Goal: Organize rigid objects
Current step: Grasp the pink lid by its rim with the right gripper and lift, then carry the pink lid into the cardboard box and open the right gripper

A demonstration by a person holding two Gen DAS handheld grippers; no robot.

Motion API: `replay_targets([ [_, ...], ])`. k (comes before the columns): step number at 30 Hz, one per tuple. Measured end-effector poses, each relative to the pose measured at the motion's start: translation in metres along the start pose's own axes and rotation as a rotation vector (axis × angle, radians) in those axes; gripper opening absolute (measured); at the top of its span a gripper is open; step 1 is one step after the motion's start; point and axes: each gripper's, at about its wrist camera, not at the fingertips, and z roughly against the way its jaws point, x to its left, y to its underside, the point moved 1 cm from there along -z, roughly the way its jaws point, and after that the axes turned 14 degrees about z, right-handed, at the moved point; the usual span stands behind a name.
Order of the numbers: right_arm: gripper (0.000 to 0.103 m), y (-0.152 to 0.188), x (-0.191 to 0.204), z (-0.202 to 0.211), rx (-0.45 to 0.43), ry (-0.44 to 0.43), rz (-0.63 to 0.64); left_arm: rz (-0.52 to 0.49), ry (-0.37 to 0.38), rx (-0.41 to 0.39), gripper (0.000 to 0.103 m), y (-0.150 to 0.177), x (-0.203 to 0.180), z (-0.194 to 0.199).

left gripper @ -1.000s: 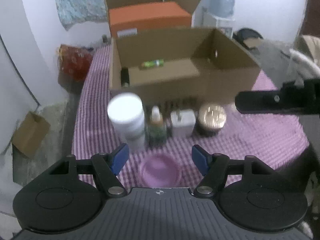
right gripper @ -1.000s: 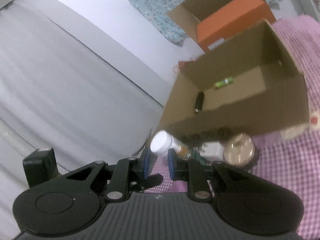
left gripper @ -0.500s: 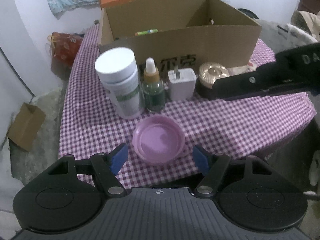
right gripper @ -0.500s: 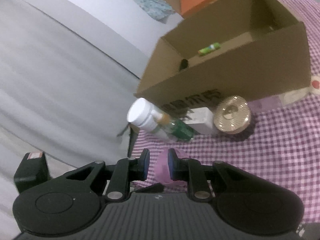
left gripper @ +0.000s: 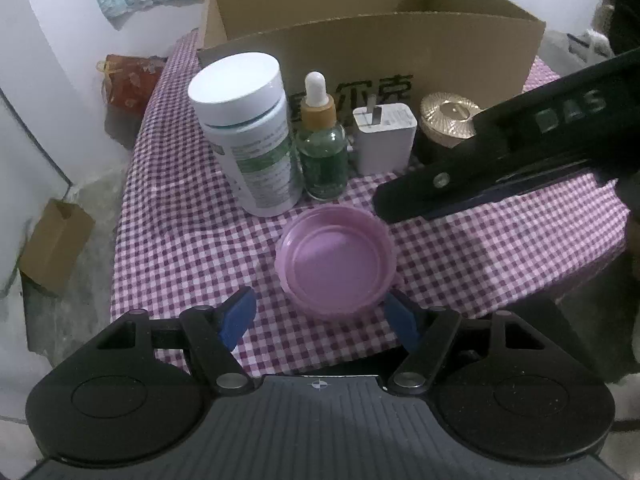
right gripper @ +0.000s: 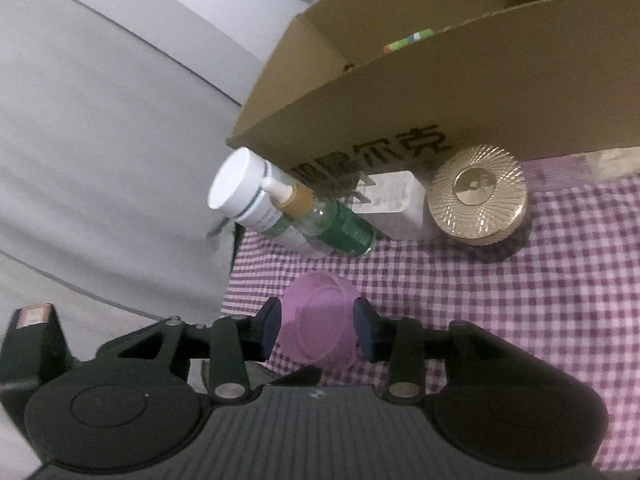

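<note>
Pink lid (left gripper: 335,264) now flat on checkered cloth (left gripper: 500,248), center frame, in front of bottle row. Right gripper (right gripper: 318,326) was pinched on it half second ago, jaws now spread, lid loose between them. Left gripper (left gripper: 320,314) wide open, empty. Looks like placement done.

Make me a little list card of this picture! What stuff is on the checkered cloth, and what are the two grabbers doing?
cloth: purple checkered tablecloth
front item: pink lid, lying open side up
row behind, left to right: white bottle, dropper bottle, white charger, gold-lidded jar
behind the row: cardboard box with printed characters
left gripper: open, near the lid
right gripper: open, fingers either side of the lid
lid held: no, not gripped
</note>
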Motion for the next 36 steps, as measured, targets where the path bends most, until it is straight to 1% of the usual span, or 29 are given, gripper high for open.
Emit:
replay_targets([
  [8,0.042,0.001,0.008,-0.026,0.056,0.081,0.086,-0.030,0.002,0.012,0.073,-0.002,-0.005,-0.014],
  [11,0.037,0.002,0.011,-0.031,0.067,0.101,0.119,-0.036,0.006,0.015,0.073,-0.004,-0.007,-0.018],
  [13,0.036,0.004,0.014,-0.033,0.073,0.112,0.133,-0.036,0.006,0.018,0.073,-0.004,-0.007,-0.021],
  [15,0.030,0.005,0.017,-0.039,0.078,0.117,0.144,-0.032,0.007,0.014,0.073,-0.007,-0.007,-0.022],
  [19,0.025,0.006,0.023,-0.046,0.075,0.123,0.166,-0.024,0.005,0.004,0.073,-0.010,-0.007,-0.025],
  [23,0.020,0.004,0.024,-0.047,0.068,0.145,0.194,-0.020,0.004,-0.006,0.071,-0.009,-0.006,-0.025],
  [28,0.019,0.007,0.027,-0.043,0.056,0.145,0.193,-0.029,0.000,-0.022,0.071,-0.006,-0.008,-0.018],
  [32,0.019,0.008,0.026,-0.034,0.048,0.146,0.196,-0.030,0.011,-0.047,0.071,-0.005,-0.010,-0.005],
  [36,0.019,0.009,0.033,-0.025,0.031,0.148,0.212,-0.038,0.010,-0.076,0.071,-0.004,-0.010,0.008],
])
